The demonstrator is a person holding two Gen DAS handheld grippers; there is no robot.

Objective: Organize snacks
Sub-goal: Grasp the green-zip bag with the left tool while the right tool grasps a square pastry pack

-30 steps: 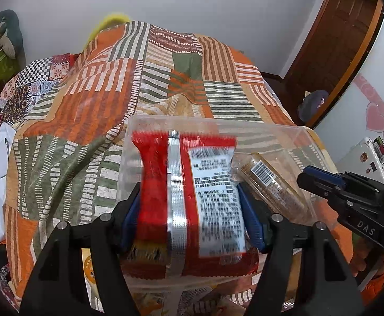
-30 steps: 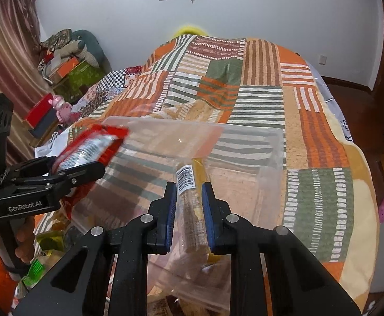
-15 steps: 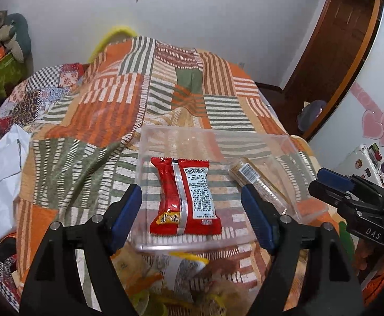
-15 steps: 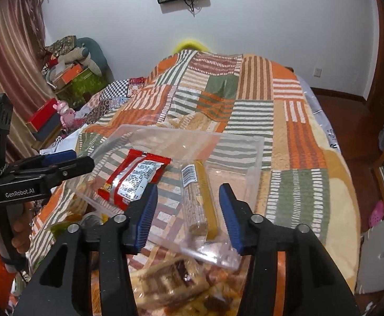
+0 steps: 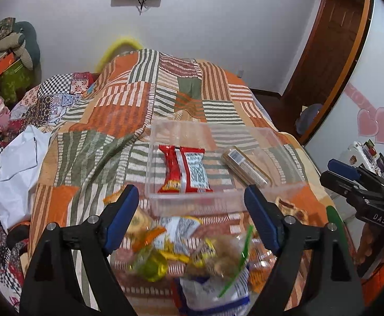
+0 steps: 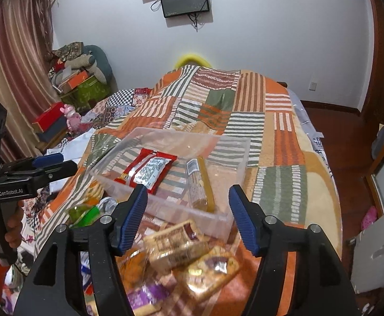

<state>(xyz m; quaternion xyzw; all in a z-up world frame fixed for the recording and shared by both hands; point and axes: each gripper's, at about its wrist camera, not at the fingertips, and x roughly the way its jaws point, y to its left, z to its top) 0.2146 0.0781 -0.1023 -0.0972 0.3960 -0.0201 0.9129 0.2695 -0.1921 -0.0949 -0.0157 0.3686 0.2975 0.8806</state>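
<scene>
Jaws wide over patchwork bedspread (image 5: 128,110)

Loose snack pile (image 5: 192,252), near the bed's foot: blurred, wrappers unreadable, lower packets cut by frame edge. Red packet (image 5: 184,169) label print: too small to read. Clear bin (image 6: 165,205) near wall partly hidden behind right tool (image 6: 188,216) fingers (image 6: 131,216).

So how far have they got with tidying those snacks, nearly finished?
Only just started, I'd say. Done: a red packet and a long biscuit pack lie in the clear box. In hand: nothing; the left tool and right tool are both open. Left: a loose snack pile on the patchwork blanket by the box.
</scene>
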